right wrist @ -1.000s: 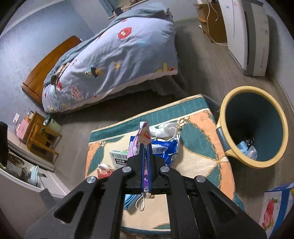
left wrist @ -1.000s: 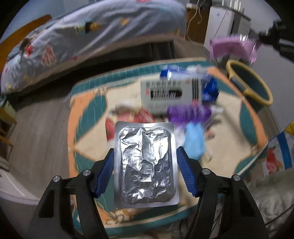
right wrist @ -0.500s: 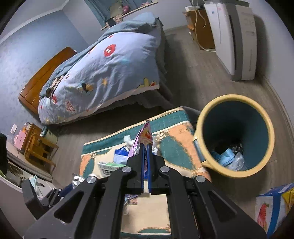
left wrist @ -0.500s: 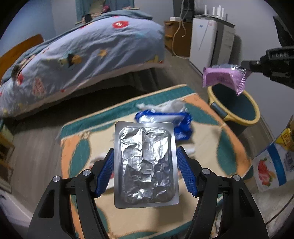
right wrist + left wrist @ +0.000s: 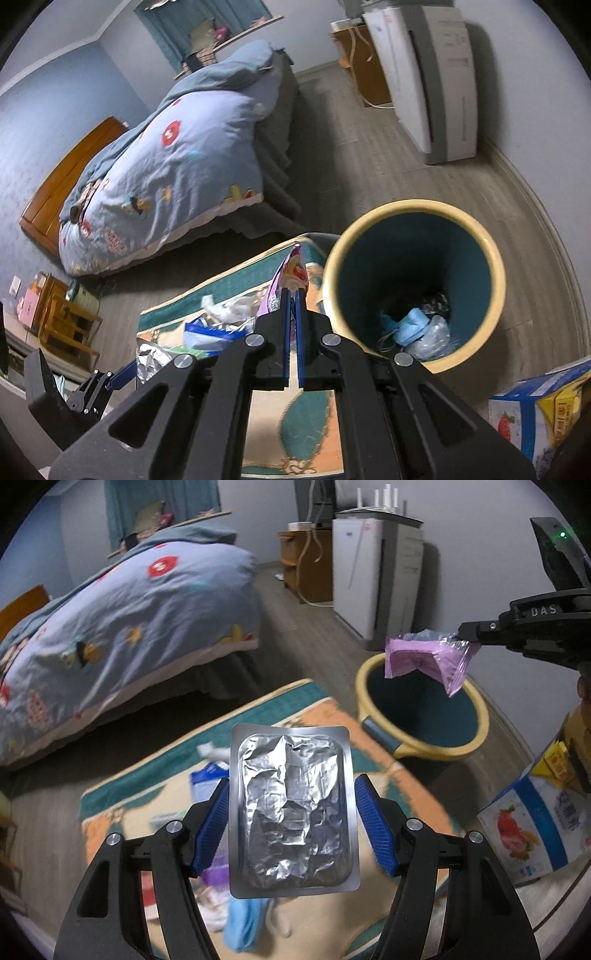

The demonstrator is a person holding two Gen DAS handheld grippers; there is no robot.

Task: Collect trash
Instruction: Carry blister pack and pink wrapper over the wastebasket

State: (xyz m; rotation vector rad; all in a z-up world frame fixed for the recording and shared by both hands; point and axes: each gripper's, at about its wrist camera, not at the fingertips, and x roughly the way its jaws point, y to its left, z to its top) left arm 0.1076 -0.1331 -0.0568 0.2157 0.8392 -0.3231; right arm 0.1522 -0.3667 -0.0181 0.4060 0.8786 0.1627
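Two grippers are holding trash above a patterned rug (image 5: pixel 413 794); the left gripper (image 5: pixel 291 825) is clamping a silver foil tray (image 5: pixel 293 812) by its edges; the right gripper (image 5: pixel 292 314) is pinching a pink wrapper (image 5: pixel 428 659) just over the rim of a yellow bin (image 5: pixel 495 258).
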